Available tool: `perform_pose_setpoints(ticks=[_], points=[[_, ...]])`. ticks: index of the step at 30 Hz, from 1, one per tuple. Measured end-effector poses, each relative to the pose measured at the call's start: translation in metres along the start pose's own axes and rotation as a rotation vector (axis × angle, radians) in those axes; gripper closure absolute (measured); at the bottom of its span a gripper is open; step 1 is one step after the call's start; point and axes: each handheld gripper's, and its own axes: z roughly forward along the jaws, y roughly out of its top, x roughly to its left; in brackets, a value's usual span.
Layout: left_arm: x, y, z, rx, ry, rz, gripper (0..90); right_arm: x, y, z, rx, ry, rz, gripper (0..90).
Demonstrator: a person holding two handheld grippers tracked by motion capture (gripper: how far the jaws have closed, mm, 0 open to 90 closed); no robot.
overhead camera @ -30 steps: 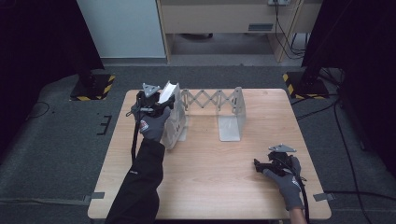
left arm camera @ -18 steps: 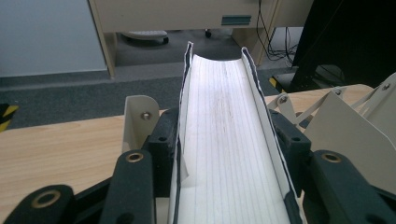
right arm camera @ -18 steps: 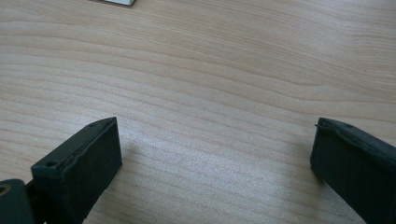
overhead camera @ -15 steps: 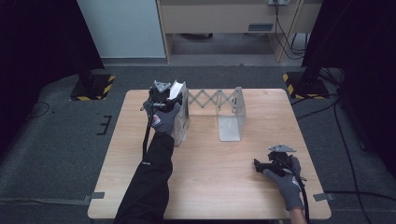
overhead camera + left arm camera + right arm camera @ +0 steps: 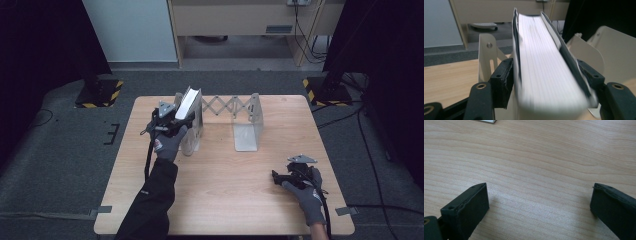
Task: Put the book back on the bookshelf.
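One book (image 5: 189, 101), one expandable rack (image 5: 235, 120), two grippers.

On the desk (image 5: 220, 200) an expanding book rack (image 5: 235, 112) stands at the far edge. A book (image 5: 189, 101) stands at its left end, the left gripper (image 5: 175, 122) just before it; the right gripper (image 5: 287, 177) rests near right.

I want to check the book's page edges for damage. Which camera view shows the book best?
The left gripper view: the book stands close up between that tool's jaws, its white page edges facing the camera, though the near end is blurred. The high view shows the book small and far off, against the rack's left end.
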Motion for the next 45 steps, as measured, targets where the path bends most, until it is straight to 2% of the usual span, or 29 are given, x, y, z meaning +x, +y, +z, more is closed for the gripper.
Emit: perform_pose_setpoints(ticks=[2,6,8,12,15,20,26,29,33,41,45], points=[[-0.001,-0.012,-0.011,0.002,-0.007,0.019,38.5,0.000,0.000,0.000,0.000,0.000,0.000,2.3],[0.001,-0.029,-0.021,0.014,-0.015,0.018,42.3,0.000,0.000,0.000,-0.001,-0.001,0.001,2.4],[0.003,-0.037,-0.022,0.029,-0.027,0.002,43.8,0.000,0.000,0.000,-0.001,-0.001,0.000,2.4],[0.005,-0.044,-0.015,0.063,-0.012,0.007,48.7,0.000,0.000,0.000,0.000,-0.001,0.000,2.4],[0.004,-0.045,-0.012,0.065,-0.007,0.013,48.7,0.000,0.000,0.000,0.000,0.000,0.001,2.4],[-0.001,-0.047,-0.009,0.059,-0.021,0.019,48.5,0.000,0.000,0.000,0.000,-0.001,0.000,2.4],[-0.006,-0.048,-0.001,0.045,-0.045,-0.006,45.7,0.000,0.000,0.000,0.000,-0.001,0.000,2.4],[-0.010,-0.047,0.003,0.042,-0.039,-0.012,44.7,0.000,0.000,0.000,0.000,-0.001,0.000,2.5],[-0.015,-0.044,0.011,0.052,-0.039,0.011,43.1,0.000,0.000,0.000,0.000,0.001,-0.003,2.5],[-0.014,-0.040,0.024,0.048,-0.028,0.001,42.1,0.000,0.000,0.000,0.000,0.001,-0.003,2.5],[-0.015,-0.038,0.027,0.056,-0.028,0.012,40.8,0.000,0.000,0.000,0.000,0.002,-0.003,2.5]])
